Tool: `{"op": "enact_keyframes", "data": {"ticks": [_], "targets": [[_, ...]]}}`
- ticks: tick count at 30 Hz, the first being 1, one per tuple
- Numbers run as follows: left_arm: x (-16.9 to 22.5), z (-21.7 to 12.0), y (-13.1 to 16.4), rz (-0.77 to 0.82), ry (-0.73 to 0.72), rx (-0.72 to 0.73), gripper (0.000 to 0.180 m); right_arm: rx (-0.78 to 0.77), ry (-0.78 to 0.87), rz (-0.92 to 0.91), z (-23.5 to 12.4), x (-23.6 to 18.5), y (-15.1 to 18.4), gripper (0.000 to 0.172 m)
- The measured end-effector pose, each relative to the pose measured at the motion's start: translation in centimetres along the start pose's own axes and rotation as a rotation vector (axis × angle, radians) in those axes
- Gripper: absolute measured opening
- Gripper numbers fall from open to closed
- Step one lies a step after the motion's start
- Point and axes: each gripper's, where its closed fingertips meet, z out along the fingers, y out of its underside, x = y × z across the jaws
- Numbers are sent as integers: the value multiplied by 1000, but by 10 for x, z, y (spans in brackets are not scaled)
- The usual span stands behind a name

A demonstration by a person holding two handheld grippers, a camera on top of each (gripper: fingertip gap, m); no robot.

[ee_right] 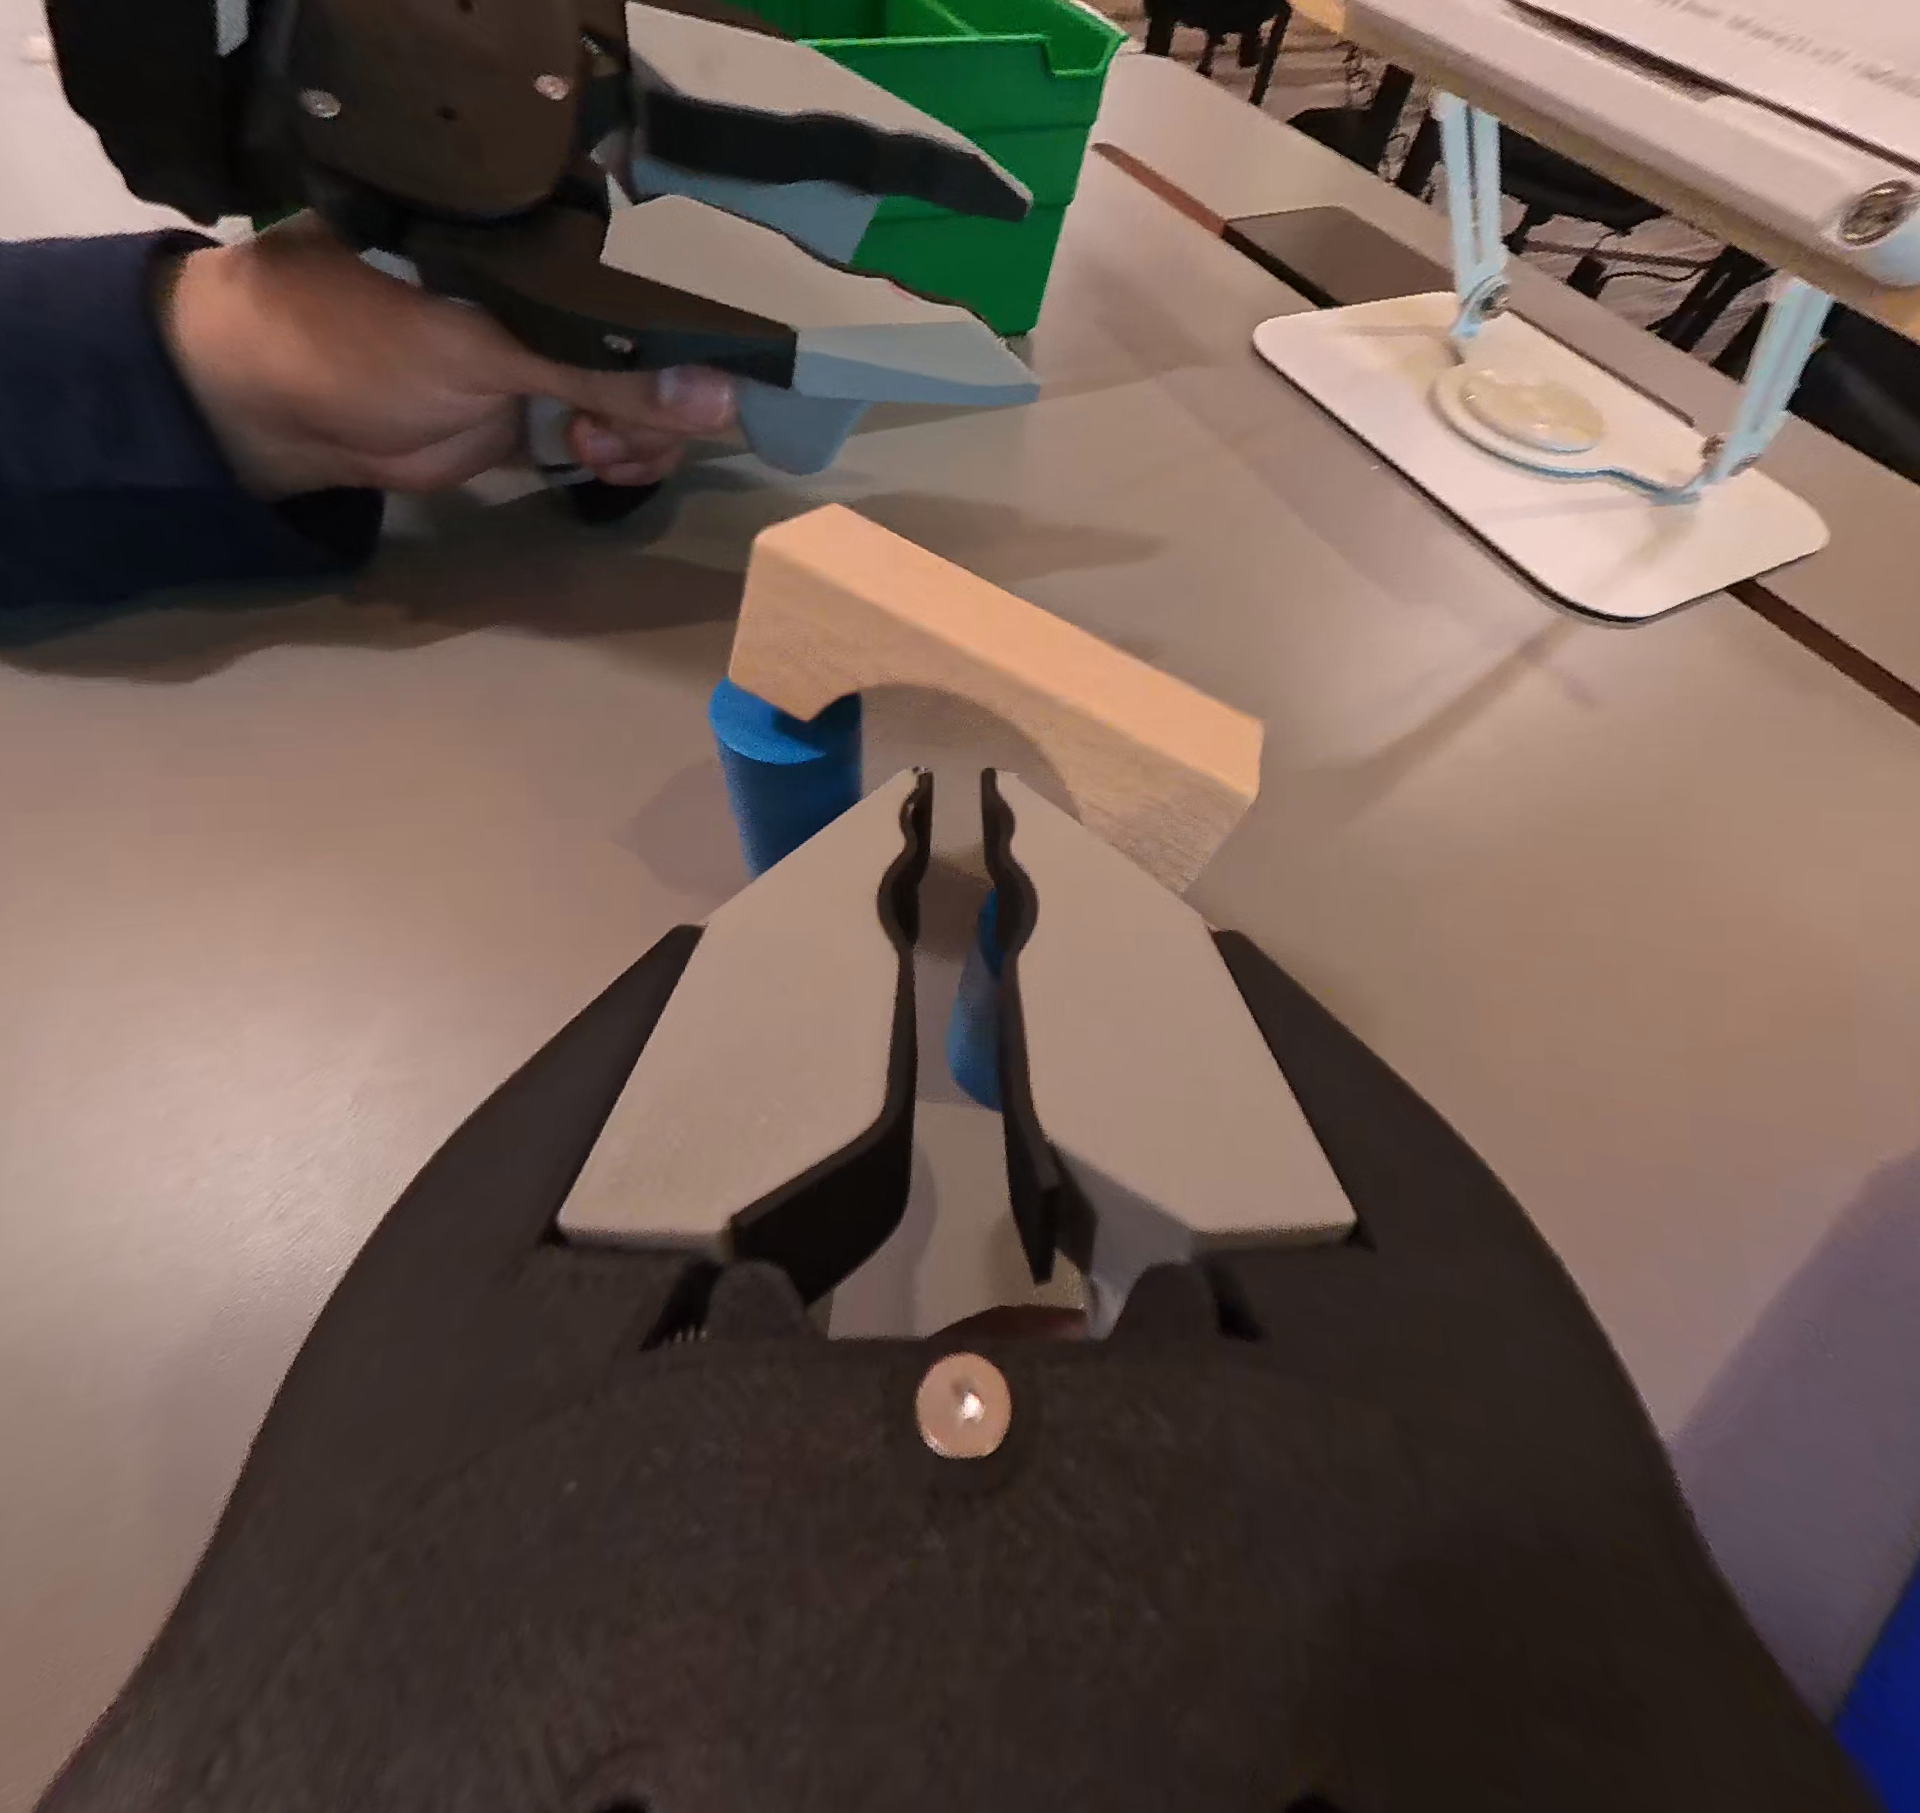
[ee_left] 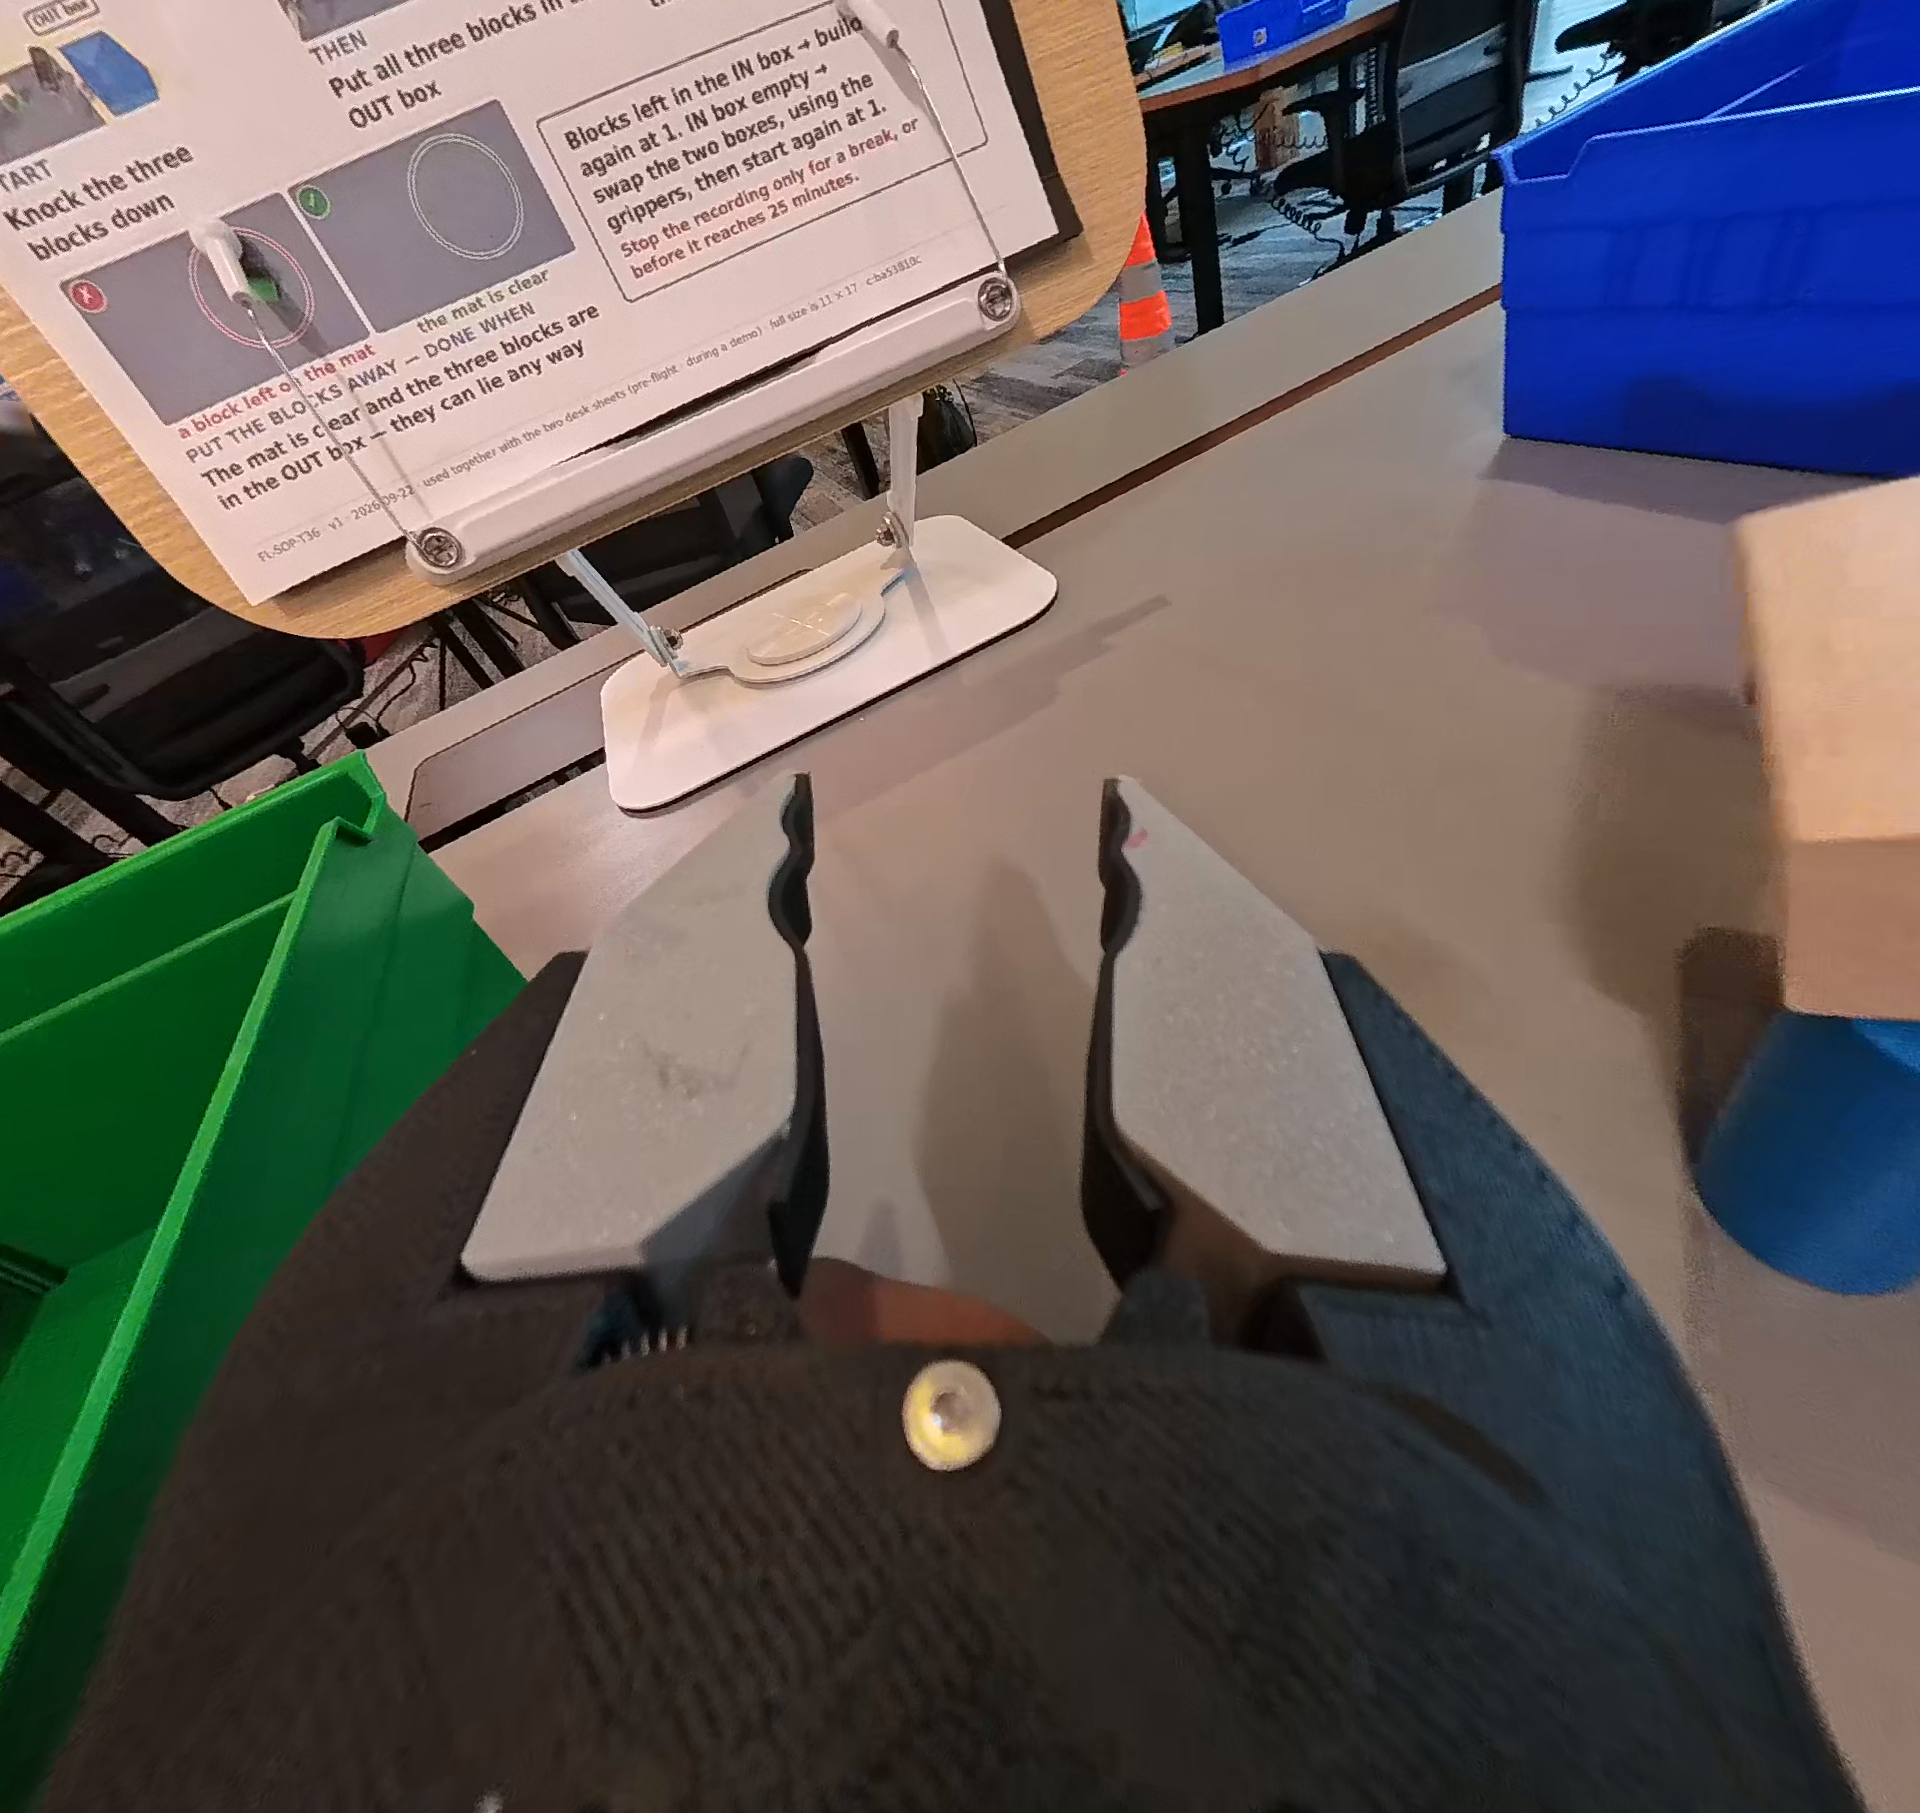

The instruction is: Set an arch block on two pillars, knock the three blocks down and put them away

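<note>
A plain wooden arch block (ee_right: 997, 662) rests with its far end on an upright blue pillar (ee_right: 784, 776). A second blue pillar (ee_right: 971, 1015) shows only as a strip between my right fingers, below the arch's near end. My right gripper (ee_right: 956, 776) is just in front of the arch, its jaws a narrow slit apart with nothing pressed between them. My left gripper (ee_left: 956, 797) is wide open and empty over the table. It also shows in the right wrist view (ee_right: 1029, 298), held in a hand beyond the arch. The arch (ee_left: 1839, 745) and a pillar (ee_left: 1818, 1150) are at its right.
A green bin (ee_left: 156, 1088) stands at the left, also in the right wrist view (ee_right: 935, 101). A blue bin (ee_left: 1714, 257) stands at the far right. A stand holding a printed sheet (ee_left: 520, 205) rests on a white base (ee_left: 831, 651) at the grey table's (ee_left: 1351, 620) back edge.
</note>
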Motion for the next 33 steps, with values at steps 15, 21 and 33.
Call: {"op": "enact_keyframes", "data": {"ticks": [15, 21, 33], "targets": [[3, 0, 0, 9, 10, -4, 54, 73, -233, -50, -7, -45, -14, 23], [6, 0, 1, 27, 20, -9, 54, 35, -397, -102, -4, -84, -7, 24], [7, 1, 1, 39, 17, -12, 53, -49, -37, 51, 26, -19, 6, 19]]}}
